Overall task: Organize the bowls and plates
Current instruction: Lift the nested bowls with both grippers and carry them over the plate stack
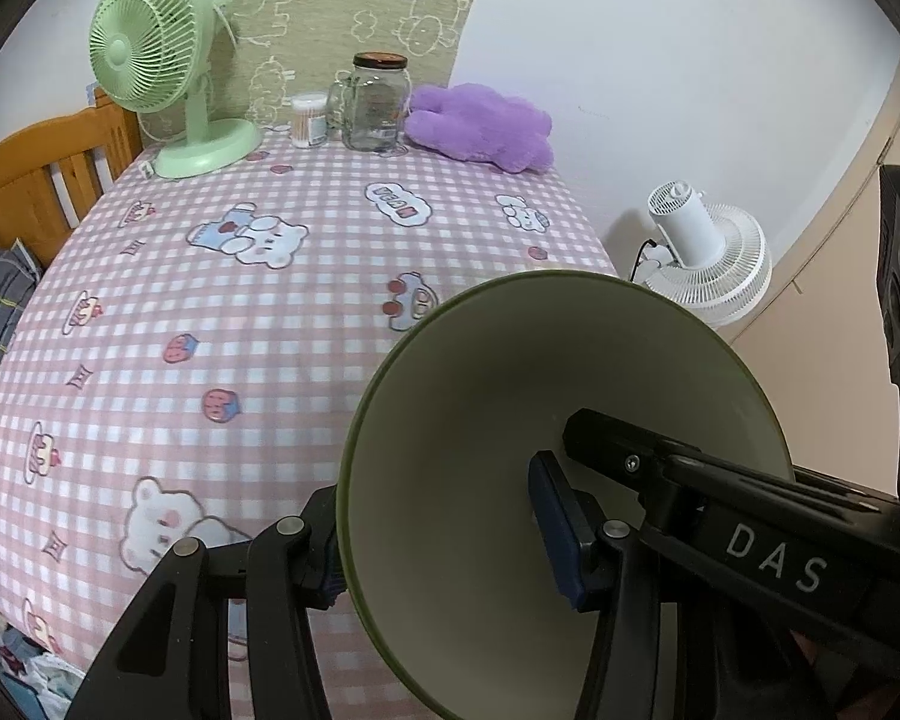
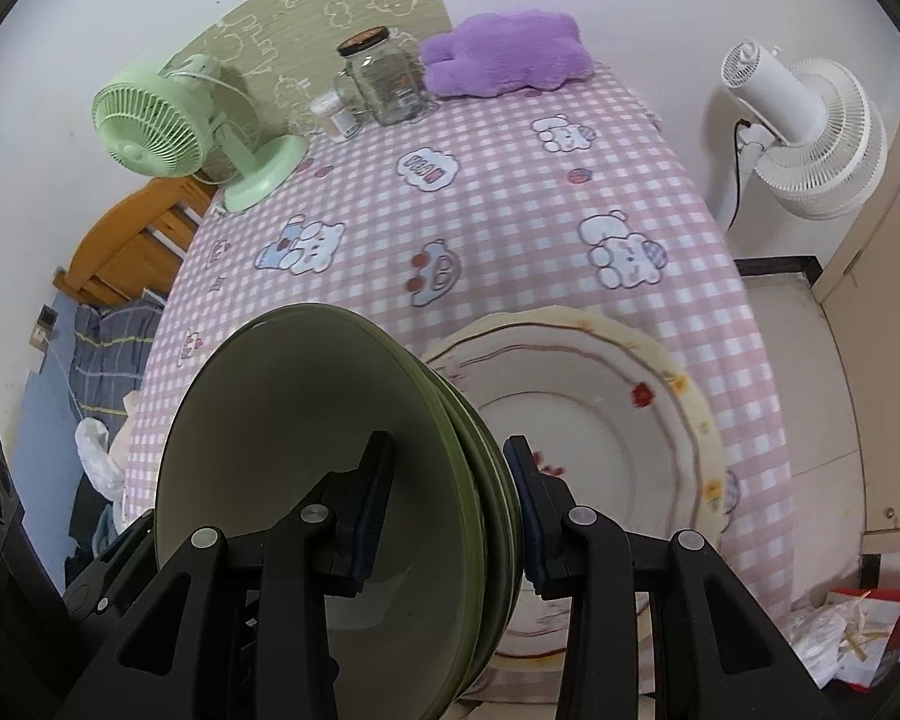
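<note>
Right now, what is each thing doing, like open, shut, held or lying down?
Left gripper: shut on the bowl's rim.
Bowl: held up, tilted, empty.
Right gripper: shut on stacked green dishes.
Green dishes: nested, held on edge.
Plate: flat on the table, empty.
Jar: upright, lid on.
Green fan: upright.

Left gripper (image 1: 444, 546): matte black linkage arms joined by round silver pivot pins; dark blue rectangular pads (image 1: 561, 531); white "DAS" lettering and one small screw on the housing. Right gripper (image 2: 450, 516): identical black construction, silver pins, blue pads.
</note>
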`<state>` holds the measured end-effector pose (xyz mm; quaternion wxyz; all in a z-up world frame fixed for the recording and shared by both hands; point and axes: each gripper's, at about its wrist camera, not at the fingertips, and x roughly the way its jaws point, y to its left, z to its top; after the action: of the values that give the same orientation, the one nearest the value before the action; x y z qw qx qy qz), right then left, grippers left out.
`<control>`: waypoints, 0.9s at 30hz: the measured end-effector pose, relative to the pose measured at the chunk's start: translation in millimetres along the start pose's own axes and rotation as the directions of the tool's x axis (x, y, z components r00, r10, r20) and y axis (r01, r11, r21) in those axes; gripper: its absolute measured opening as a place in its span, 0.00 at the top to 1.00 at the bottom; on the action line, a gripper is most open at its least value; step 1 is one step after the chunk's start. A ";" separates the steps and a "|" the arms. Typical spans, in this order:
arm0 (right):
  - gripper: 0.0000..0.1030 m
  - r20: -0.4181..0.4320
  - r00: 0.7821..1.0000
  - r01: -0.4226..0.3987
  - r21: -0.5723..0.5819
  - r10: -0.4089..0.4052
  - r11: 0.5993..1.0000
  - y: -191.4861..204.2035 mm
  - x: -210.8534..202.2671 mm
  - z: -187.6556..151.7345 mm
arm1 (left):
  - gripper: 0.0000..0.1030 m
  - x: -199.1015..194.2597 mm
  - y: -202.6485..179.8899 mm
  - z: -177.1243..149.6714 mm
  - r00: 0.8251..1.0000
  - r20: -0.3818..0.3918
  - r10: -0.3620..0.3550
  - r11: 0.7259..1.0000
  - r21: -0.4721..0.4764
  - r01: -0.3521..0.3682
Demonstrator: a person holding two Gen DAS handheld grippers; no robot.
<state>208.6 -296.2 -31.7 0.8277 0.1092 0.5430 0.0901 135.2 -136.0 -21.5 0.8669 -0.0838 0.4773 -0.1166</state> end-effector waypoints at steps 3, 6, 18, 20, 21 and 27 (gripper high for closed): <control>0.61 -0.012 1.000 0.004 -0.002 -0.004 1.000 -11.5 2.2 3.8 | 0.50 7.7 -9.6 -0.7 1.000 -0.010 0.000 1.000 -0.012 0.000; 0.61 -0.026 1.000 0.010 -0.009 -0.010 1.000 -22.4 5.0 6.8 | 0.50 17.6 -19.9 -1.4 1.000 -0.023 -0.004 1.000 -0.029 0.003; 0.61 -0.114 0.993 0.002 -0.042 -0.007 0.999 -58.2 25.3 13.1 | 0.50 44.4 -39.0 -10.6 0.997 -0.073 0.039 0.995 -0.087 -0.045; 0.61 -0.116 0.993 -0.008 -0.047 0.002 0.999 -59.5 27.6 14.6 | 0.50 44.9 -40.7 -9.7 0.996 -0.068 0.050 0.995 -0.088 -0.055; 0.61 -0.117 0.993 -0.012 -0.051 0.006 0.999 -60.5 28.7 15.5 | 0.50 45.2 -42.0 -9.5 0.996 -0.063 0.060 0.994 -0.084 -0.065; 0.61 -0.110 0.994 -0.034 -0.077 0.026 0.996 -62.8 33.0 19.4 | 0.51 49.3 -45.8 -7.5 0.993 -0.056 0.102 0.992 -0.072 -0.106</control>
<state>241.4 -349.2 -70.7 0.7990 0.0796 0.5817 0.1297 148.8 -194.1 -53.6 0.8553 -0.0883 0.5075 -0.0556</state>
